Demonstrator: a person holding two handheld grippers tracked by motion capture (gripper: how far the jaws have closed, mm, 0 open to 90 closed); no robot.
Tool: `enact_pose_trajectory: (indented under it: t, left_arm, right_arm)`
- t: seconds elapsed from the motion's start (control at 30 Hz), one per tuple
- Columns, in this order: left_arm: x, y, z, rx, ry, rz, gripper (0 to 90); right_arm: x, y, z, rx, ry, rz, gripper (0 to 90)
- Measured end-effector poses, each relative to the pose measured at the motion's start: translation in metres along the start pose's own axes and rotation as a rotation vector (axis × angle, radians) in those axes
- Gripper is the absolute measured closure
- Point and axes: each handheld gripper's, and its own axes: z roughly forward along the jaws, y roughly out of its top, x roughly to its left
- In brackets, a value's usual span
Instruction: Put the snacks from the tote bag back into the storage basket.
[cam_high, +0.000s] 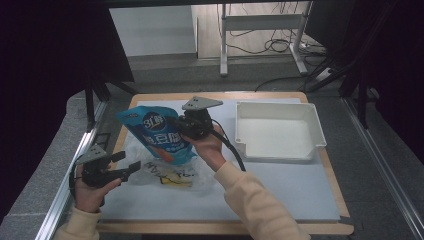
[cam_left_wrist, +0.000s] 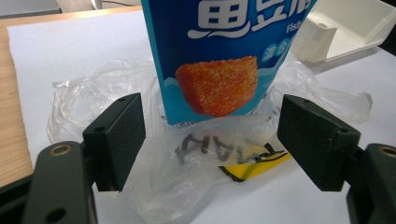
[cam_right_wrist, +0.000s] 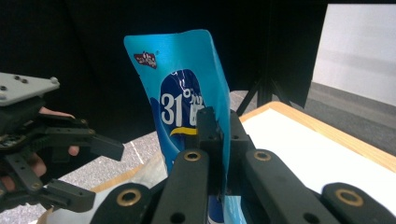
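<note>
Blue snack pouch (cam_right_wrist: 187, 93): large "31°", smaller "Fish".

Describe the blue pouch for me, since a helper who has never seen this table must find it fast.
Start at the white mat on the wooden table, then look left of the white tray. There the right tongs pinch the blue pouch by its edge, above a crumpled clear plastic bag. It alone is bright blue, printed with white lettering and an orange fried cube.

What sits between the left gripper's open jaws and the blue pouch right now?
Crumpled clear plastic bag with a yellow label inside, seen in the left gripper view. It lies past the left gripper, under the blue pouch.
</note>
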Motion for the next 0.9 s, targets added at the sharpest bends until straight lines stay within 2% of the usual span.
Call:
enact_pose_trajectory:
  t: [0.53, 0.9]
  left_arm:
    - [0.000, 0.000, 0.001, 0.003, 0.002, 0.004, 23.8]
    - [0.000, 0.000, 0.000, -0.001, 0.001, 0.000, 23.8]
  right_arm:
    - [0.006, 0.026, -0.019, -0.083, 0.009, -0.011, 89.1]
    - [0.005, 0.041, -0.032, -0.123, 0.000, -0.014, 89.1]
